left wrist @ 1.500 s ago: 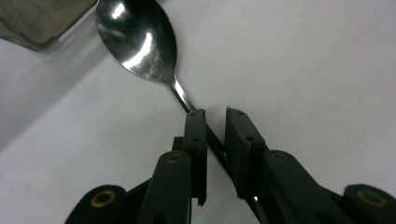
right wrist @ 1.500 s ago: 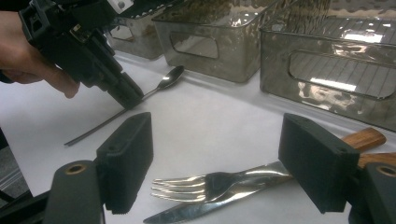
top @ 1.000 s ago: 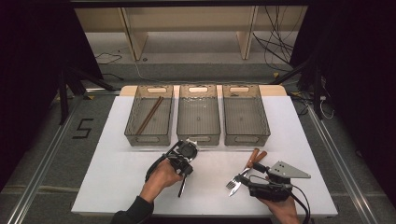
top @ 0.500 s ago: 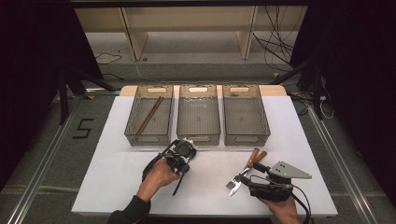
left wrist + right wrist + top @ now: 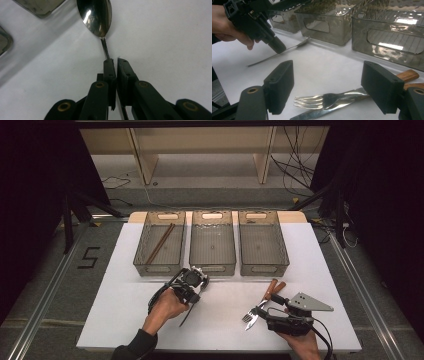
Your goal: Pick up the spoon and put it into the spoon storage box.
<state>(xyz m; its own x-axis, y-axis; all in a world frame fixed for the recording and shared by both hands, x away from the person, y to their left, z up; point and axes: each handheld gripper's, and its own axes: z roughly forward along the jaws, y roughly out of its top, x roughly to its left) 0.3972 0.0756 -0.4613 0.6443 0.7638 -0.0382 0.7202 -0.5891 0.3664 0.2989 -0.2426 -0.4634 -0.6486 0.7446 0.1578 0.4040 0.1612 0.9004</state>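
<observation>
Left gripper view: jaws clamping spoon (image 5: 96, 18).

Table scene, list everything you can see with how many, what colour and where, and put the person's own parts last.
Table: one, white top, centre of the high view.
Bins: three, clear smoky plastic, side by side at the far half of the table.
Chopsticks: a brown pair, lying slantwise in the left bin.
Spoon: one, silver, handle pinched in the left gripper, bowl near the middle bin.
Fork: one, silver with a wooden handle, on the table between the right gripper's jaws.
Knife: one, silver, wooden handle, beside the fork.
Left gripper: black, jaws have just been closing on the spoon.
Right gripper: black, jaws open.
Hands: two, at the near edge.
</observation>
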